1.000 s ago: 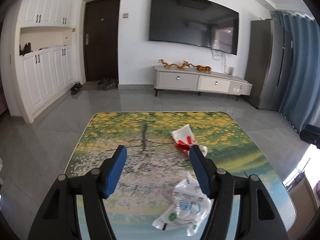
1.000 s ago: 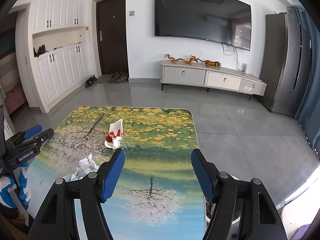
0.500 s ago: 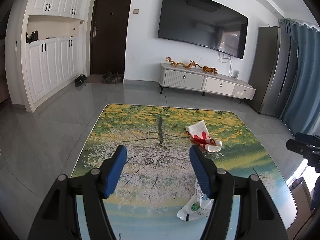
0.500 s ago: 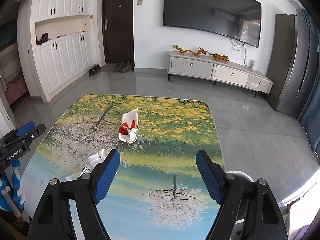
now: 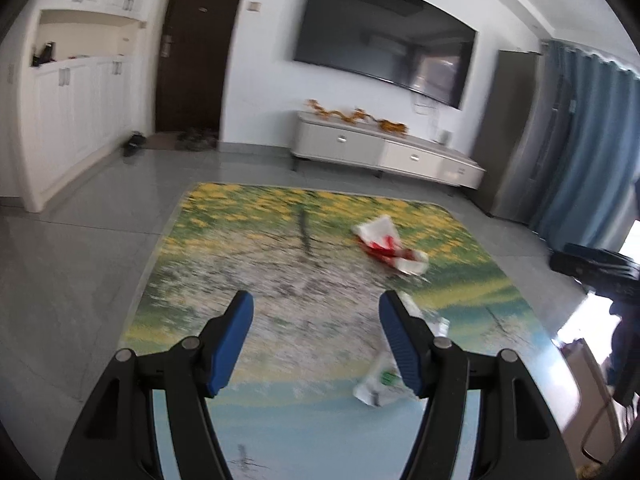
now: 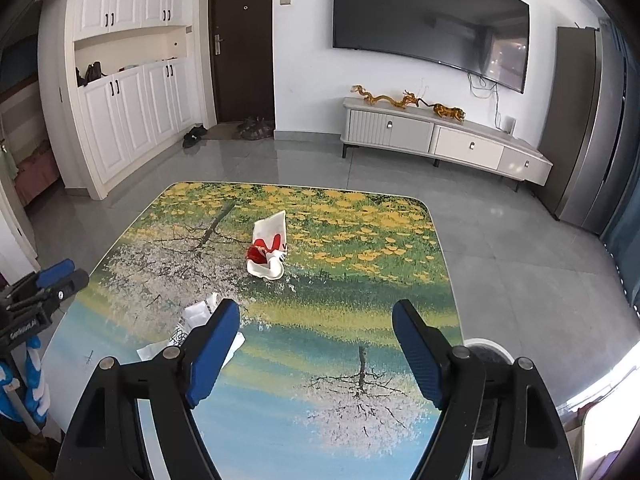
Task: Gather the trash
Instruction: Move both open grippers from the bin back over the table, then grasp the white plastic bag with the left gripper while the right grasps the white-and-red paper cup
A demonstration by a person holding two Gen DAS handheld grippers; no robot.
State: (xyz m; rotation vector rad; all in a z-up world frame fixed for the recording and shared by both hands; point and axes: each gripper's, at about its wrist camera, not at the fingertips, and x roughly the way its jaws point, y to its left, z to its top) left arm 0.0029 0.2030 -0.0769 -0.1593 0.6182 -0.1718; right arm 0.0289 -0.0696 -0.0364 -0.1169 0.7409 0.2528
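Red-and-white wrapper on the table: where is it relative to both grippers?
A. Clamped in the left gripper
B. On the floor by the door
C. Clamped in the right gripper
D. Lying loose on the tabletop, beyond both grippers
D: the red-and-white wrapper lies on the table, ahead of the empty right gripper and left gripper.

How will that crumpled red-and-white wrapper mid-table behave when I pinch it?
The crumpled red-and-white wrapper looks thin and creased, so it will probably collapse floppily. It likely weighs little, and may skid on the glossy printed tabletop if nudged.

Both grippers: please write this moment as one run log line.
left gripper: open, empty | right gripper: open, empty | red-and-white crumpled wrapper, white printed plastic bag: on table
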